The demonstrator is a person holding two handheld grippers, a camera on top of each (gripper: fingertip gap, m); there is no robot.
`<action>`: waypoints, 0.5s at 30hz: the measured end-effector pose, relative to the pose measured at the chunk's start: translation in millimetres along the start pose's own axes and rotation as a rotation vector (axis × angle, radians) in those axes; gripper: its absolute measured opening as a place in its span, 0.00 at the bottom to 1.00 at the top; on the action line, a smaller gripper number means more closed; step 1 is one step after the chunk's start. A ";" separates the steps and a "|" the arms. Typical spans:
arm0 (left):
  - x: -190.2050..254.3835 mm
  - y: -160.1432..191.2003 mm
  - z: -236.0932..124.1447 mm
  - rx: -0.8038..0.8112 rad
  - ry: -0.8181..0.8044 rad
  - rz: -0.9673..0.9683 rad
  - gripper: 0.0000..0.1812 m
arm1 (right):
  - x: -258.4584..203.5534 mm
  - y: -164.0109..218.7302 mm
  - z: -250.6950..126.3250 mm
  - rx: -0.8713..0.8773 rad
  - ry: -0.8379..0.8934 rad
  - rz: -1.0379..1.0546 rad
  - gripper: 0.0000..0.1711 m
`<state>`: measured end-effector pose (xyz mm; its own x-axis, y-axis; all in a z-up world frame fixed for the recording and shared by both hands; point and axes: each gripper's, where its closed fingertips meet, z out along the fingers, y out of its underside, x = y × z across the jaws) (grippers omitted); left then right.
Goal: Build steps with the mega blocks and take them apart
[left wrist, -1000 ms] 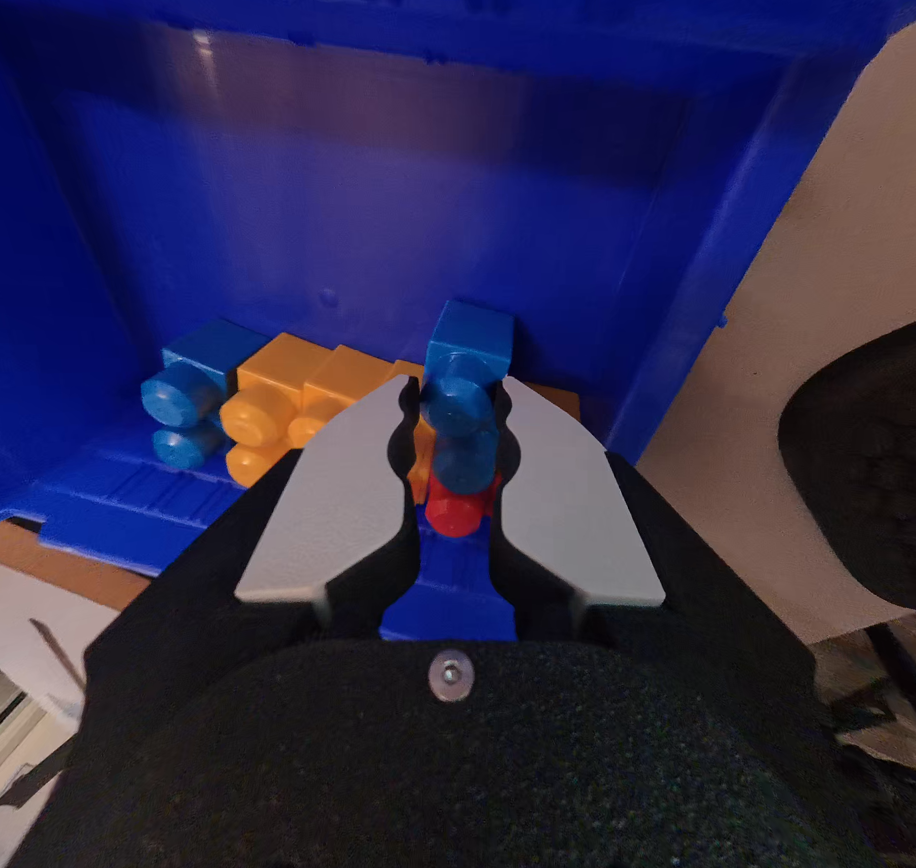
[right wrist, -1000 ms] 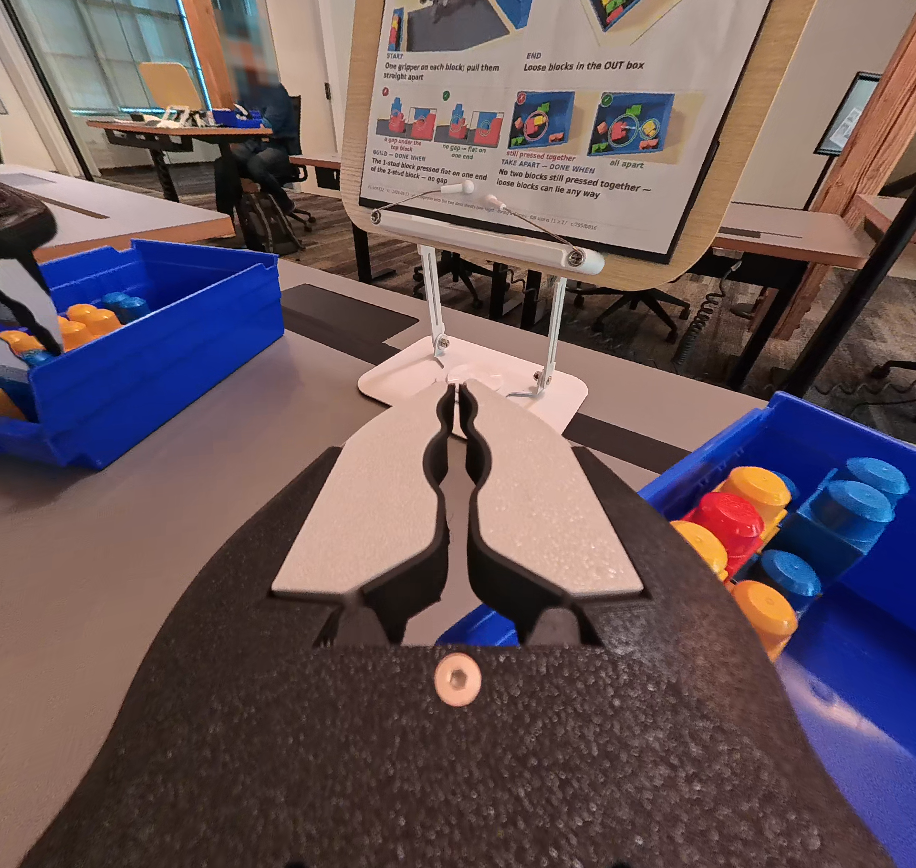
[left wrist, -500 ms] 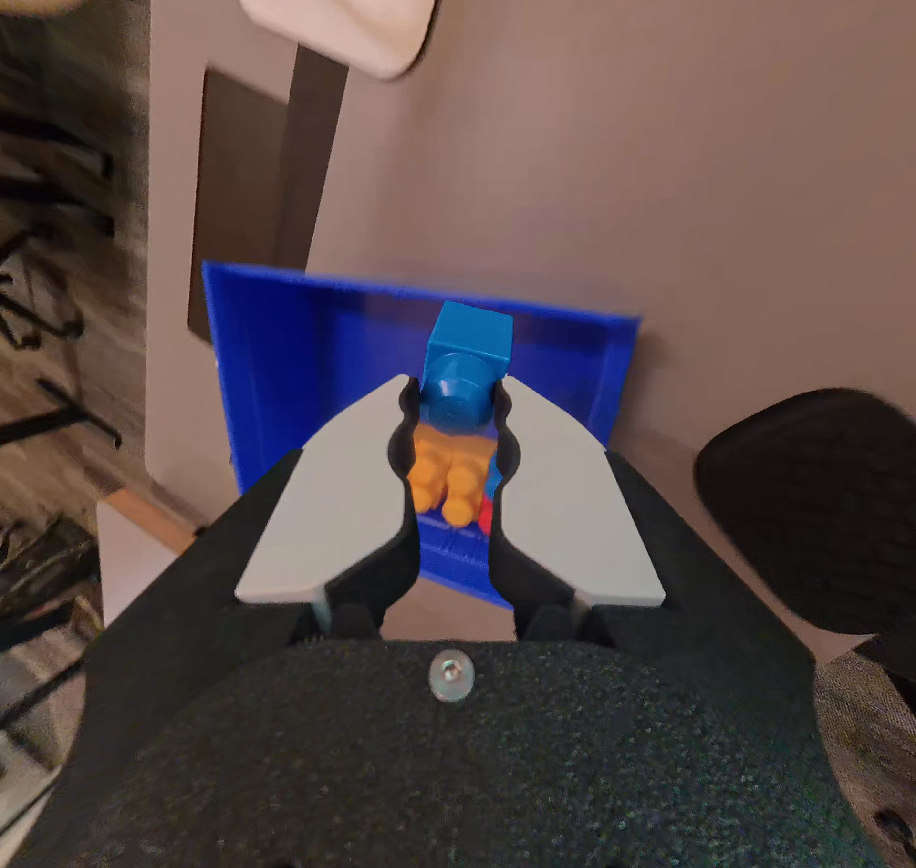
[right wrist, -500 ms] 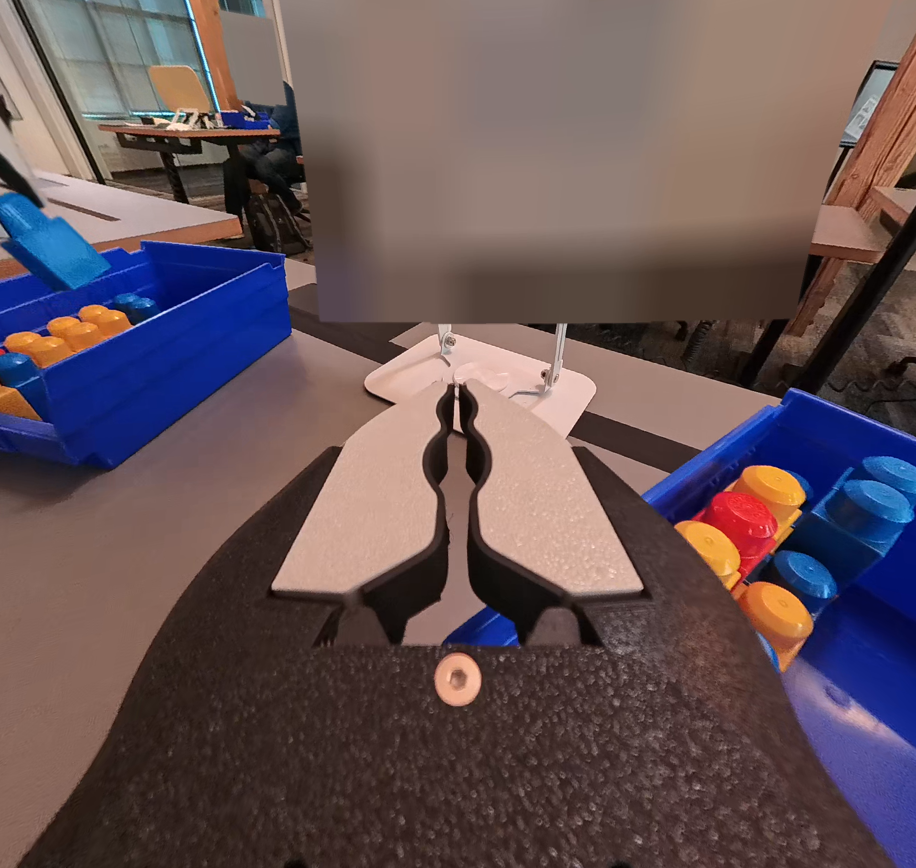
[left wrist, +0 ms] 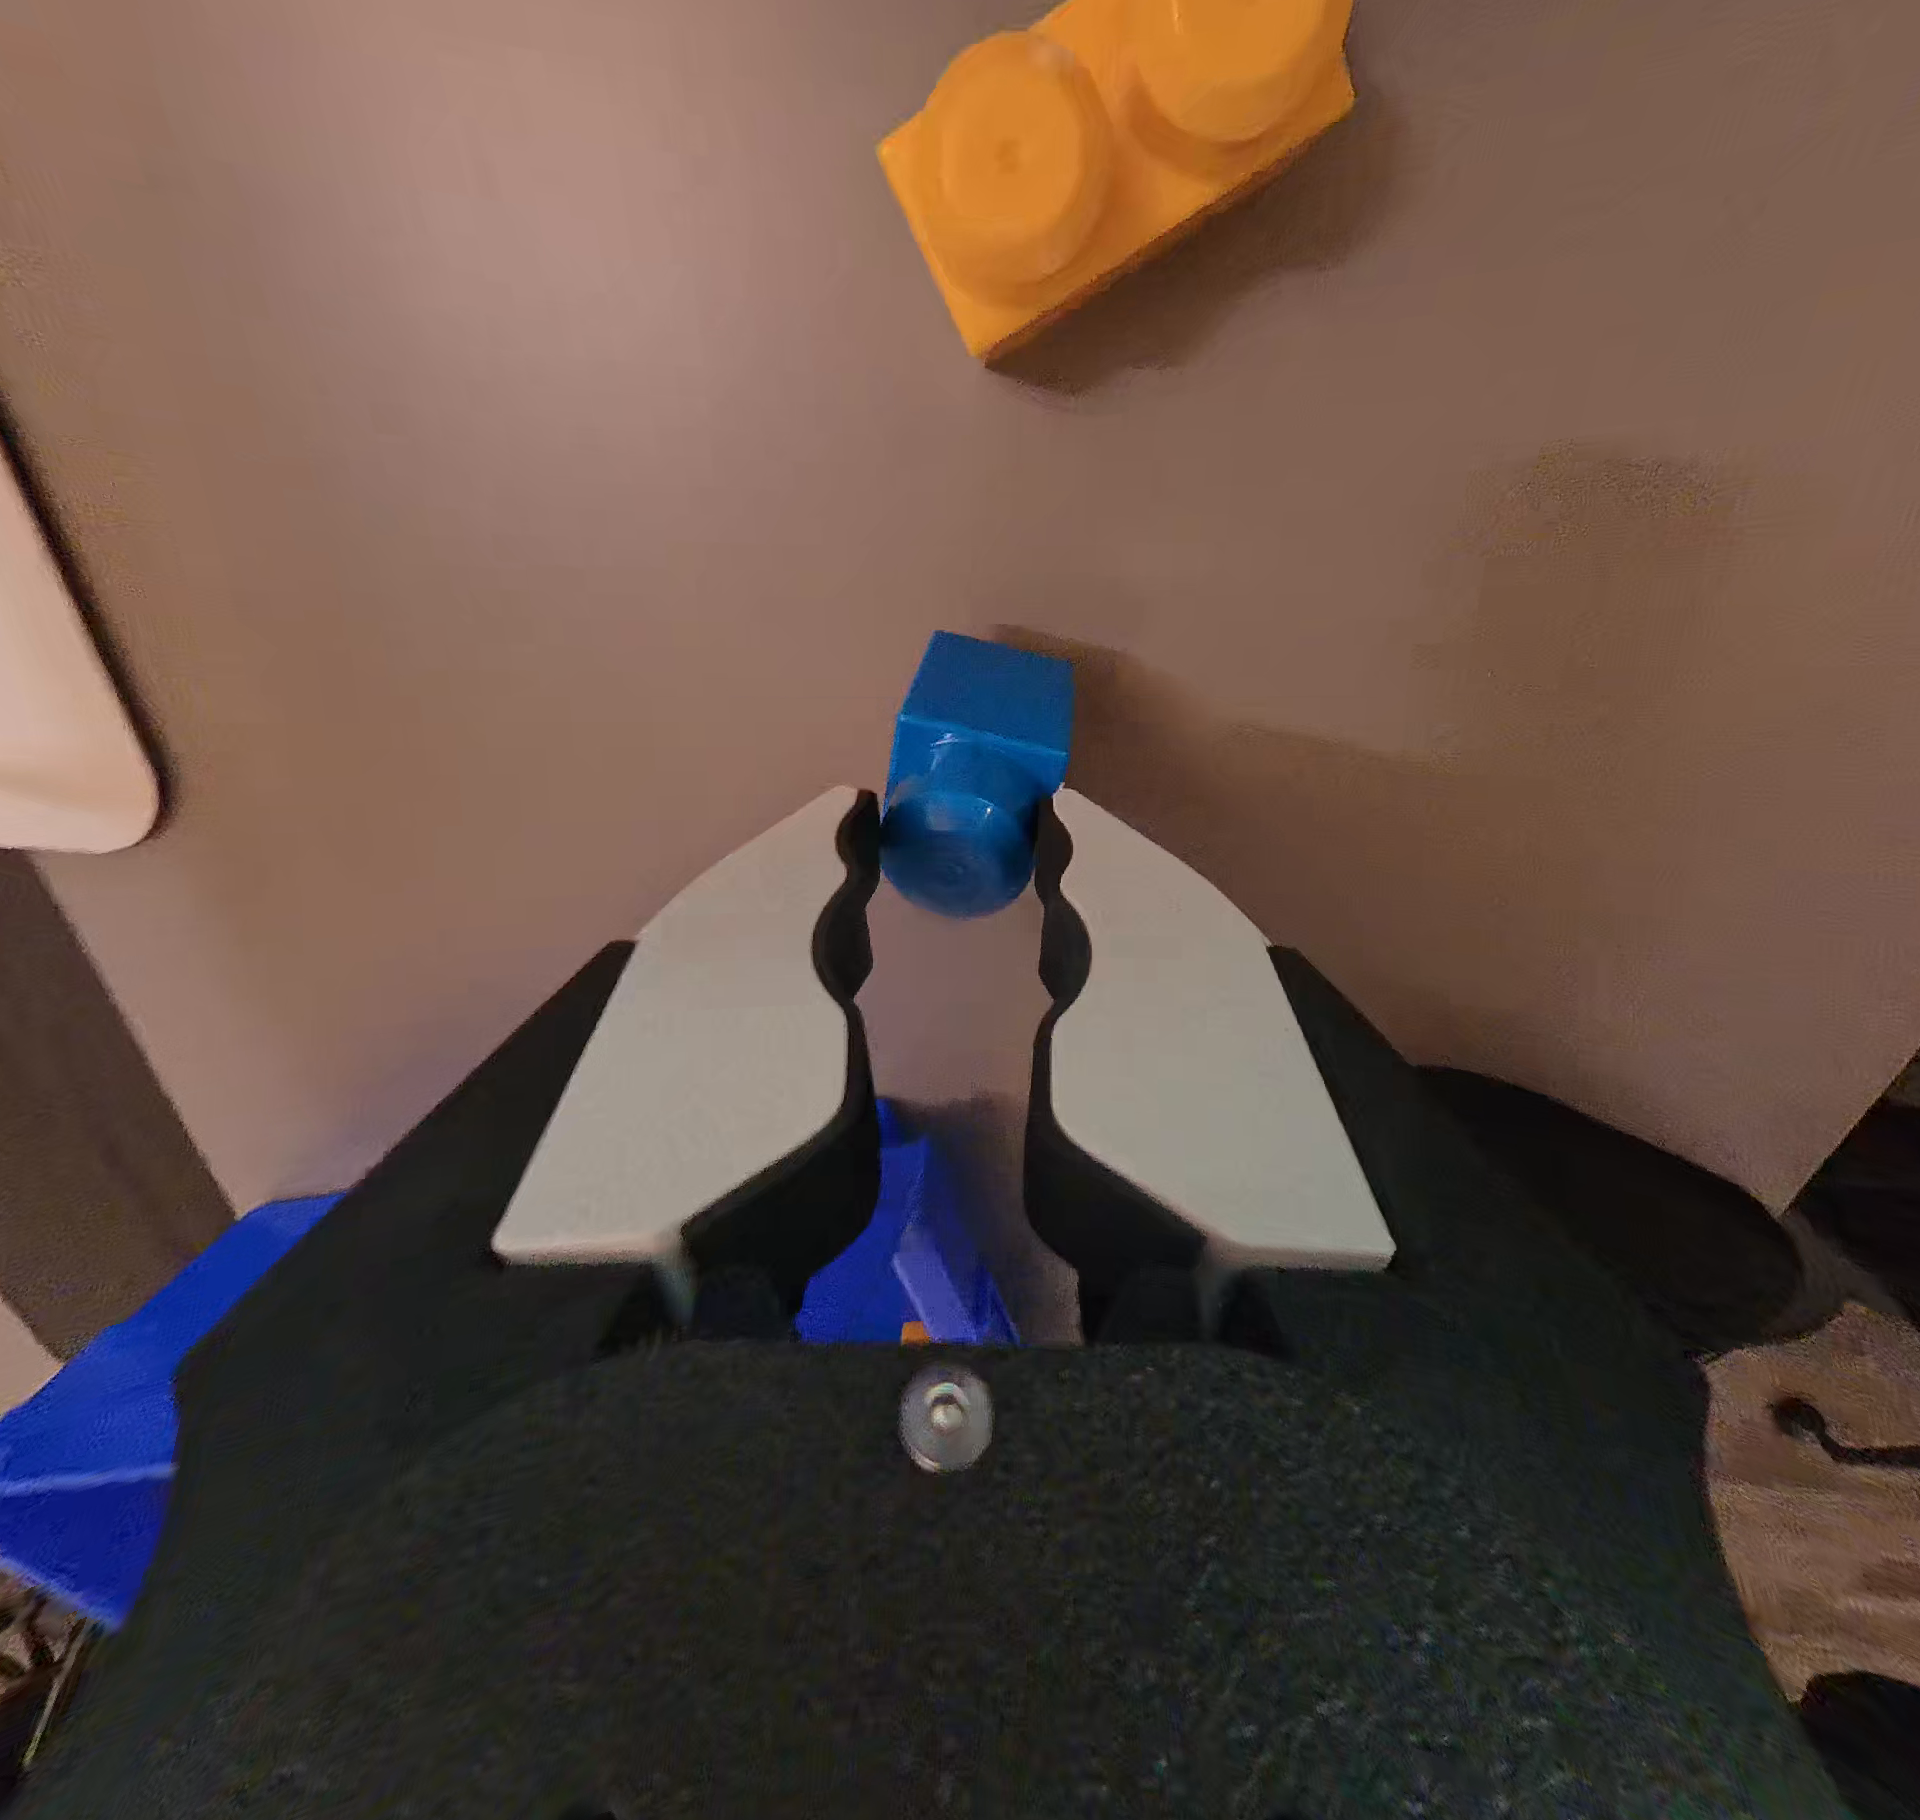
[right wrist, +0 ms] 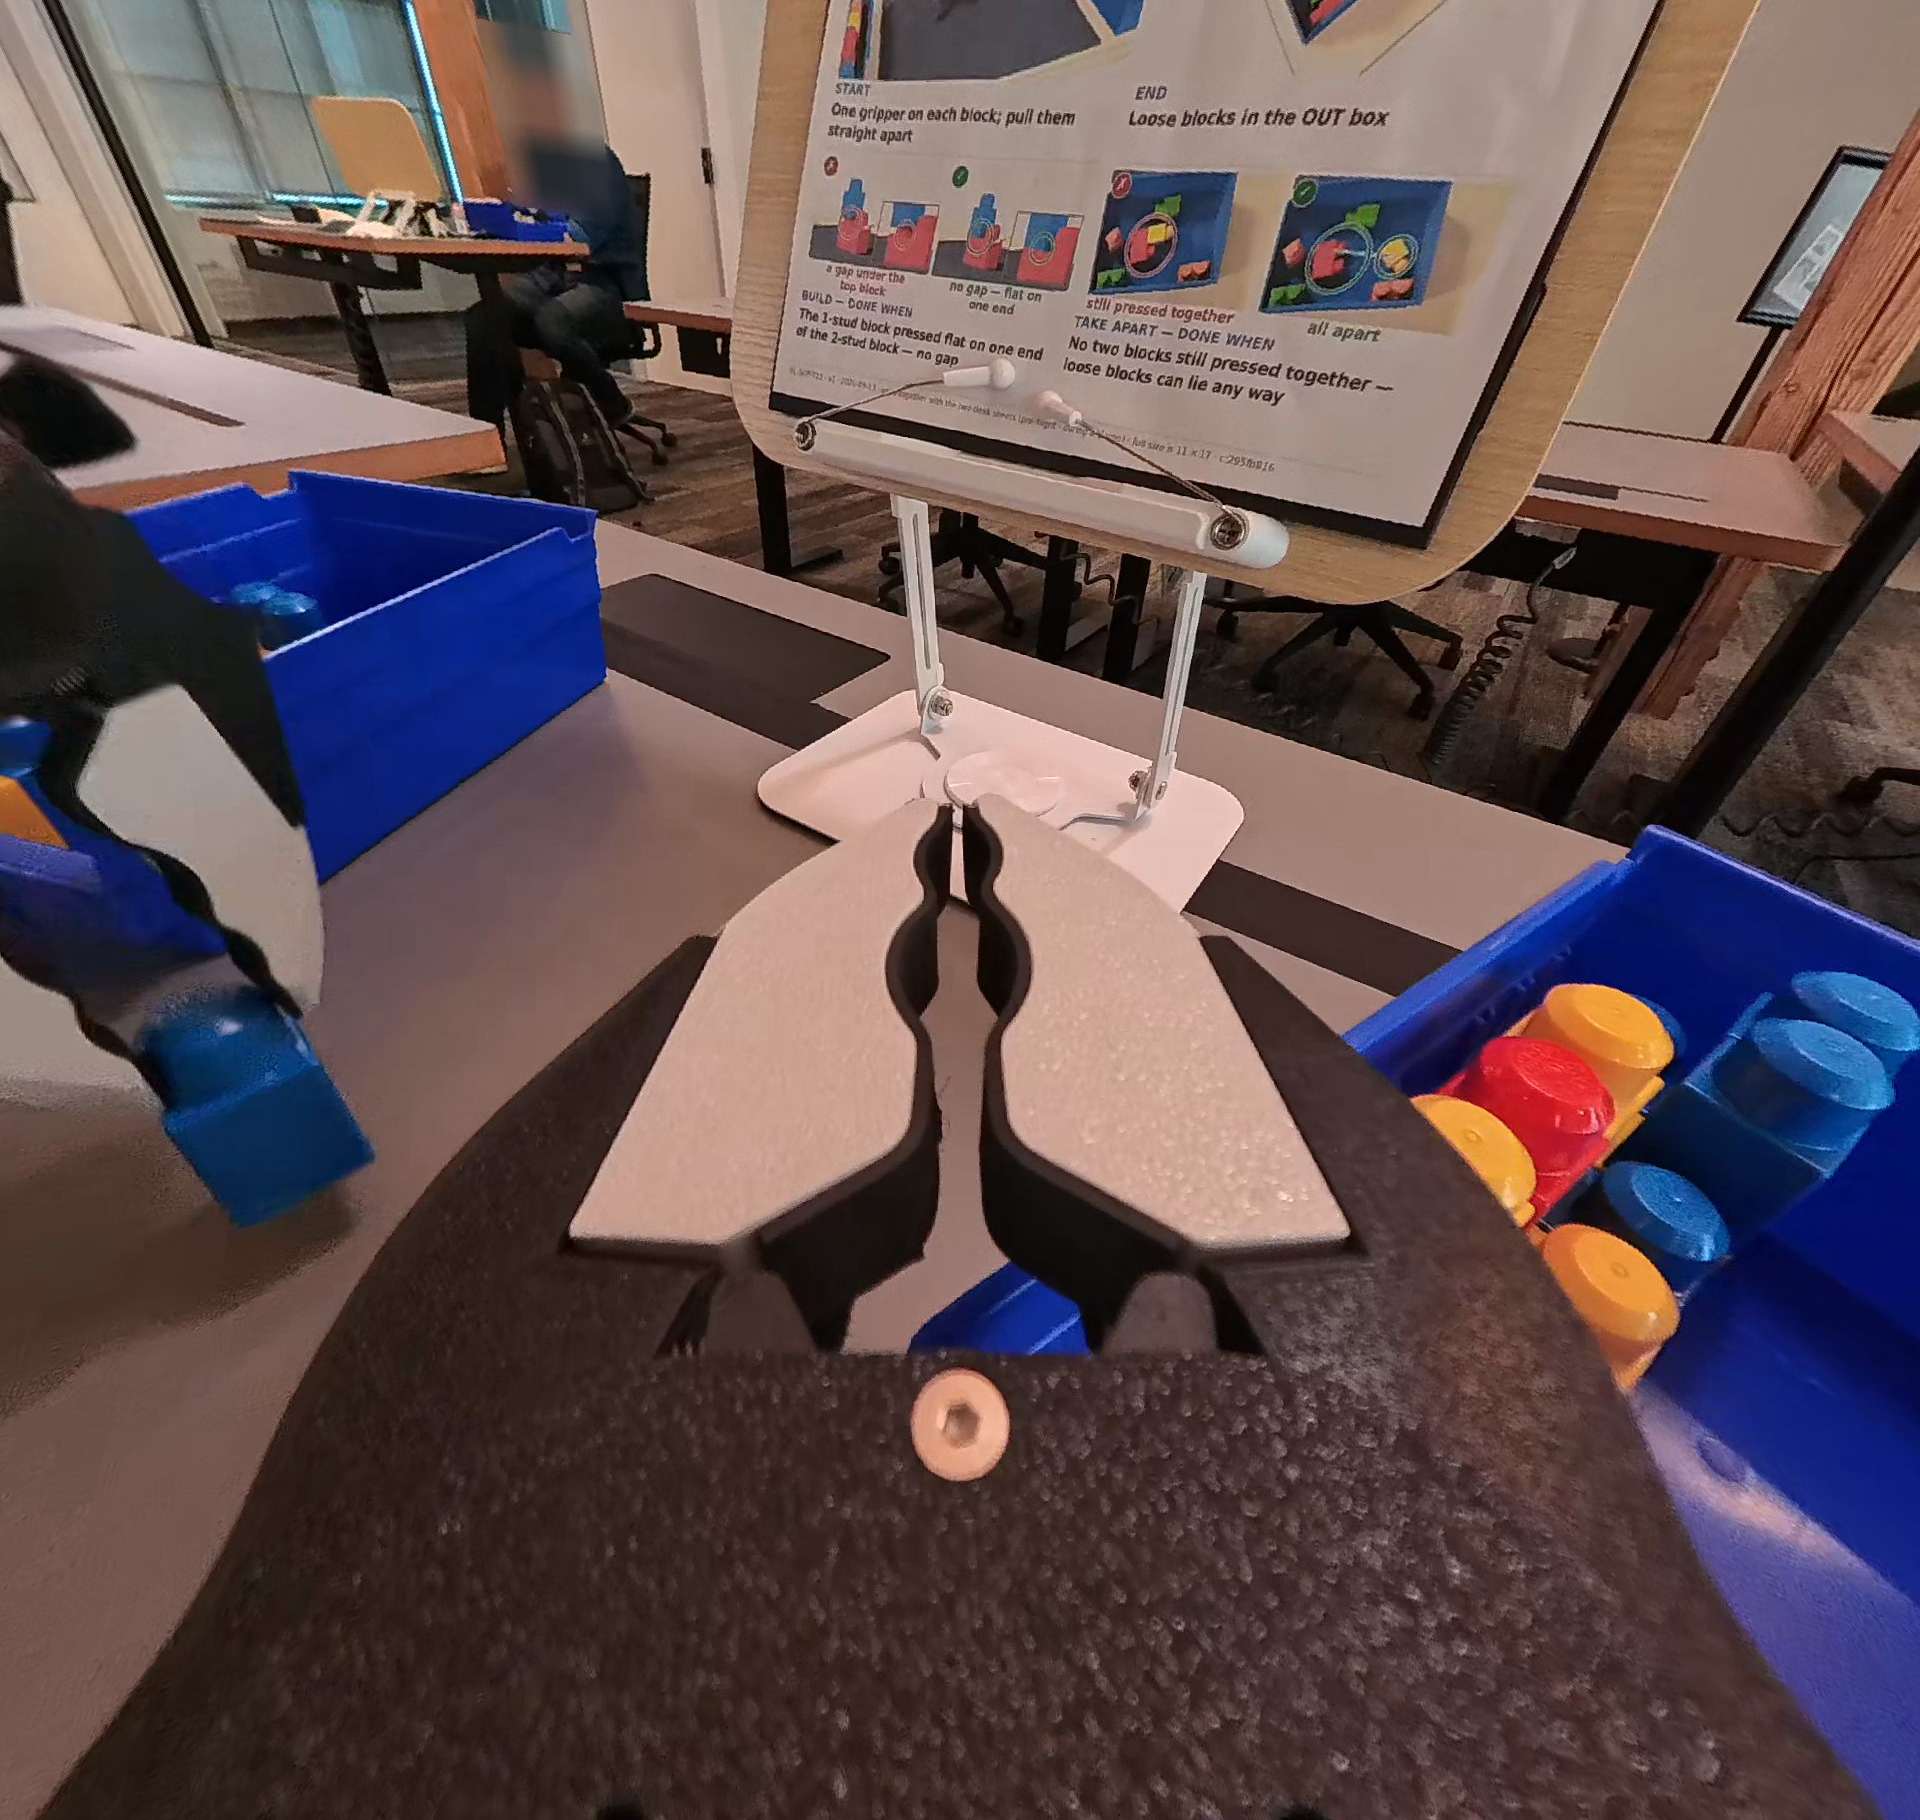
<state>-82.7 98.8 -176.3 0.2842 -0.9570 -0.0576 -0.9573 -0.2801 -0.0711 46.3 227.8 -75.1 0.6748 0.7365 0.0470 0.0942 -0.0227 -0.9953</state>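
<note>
My left gripper (left wrist: 958, 835) is shut on the stud of a blue one-stud block (left wrist: 982, 721) and holds it just above the grey table. It also shows in the right wrist view (right wrist: 223, 1017), at the left, with the blue block (right wrist: 260, 1126) low over the table. An orange two-stud block (left wrist: 1122, 123) lies on the table ahead of it, studs up. My right gripper (right wrist: 956, 820) is shut and empty, held over the table beside the right bin.
A blue bin (right wrist: 436, 627) with blocks stands at the left. Another blue bin (right wrist: 1558, 949) at the right holds orange, red and blue blocks (right wrist: 1621, 1116). A white stand (right wrist: 997, 783) with an instruction board (right wrist: 1143, 212) is at the table's back. A person sits far off. Tip to tip, the grippers are about 20 cm apart.
My left gripper has lifted the blue block out of the left bin and carried it down over the table near the orange block. My right gripper has stayed shut and nearly still.
</note>
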 end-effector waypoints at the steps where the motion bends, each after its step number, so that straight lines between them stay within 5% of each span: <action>1: 0.7 -0.4 5.0 -0.007 0.012 0.000 0.16 | 0.0 0.0 0.1 0.000 -0.001 0.002 0.01; 15: 5.0 -5.0 24.3 0.028 0.006 0.002 0.16 | -2.6 1.8 1.8 -0.008 -0.009 0.003 0.01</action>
<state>-75.3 97.3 -200.3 0.2824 -0.9579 -0.0513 -0.9560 -0.2765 -0.0985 43.4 227.1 -77.2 0.6684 0.7425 0.0437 0.0985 -0.0302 -0.9947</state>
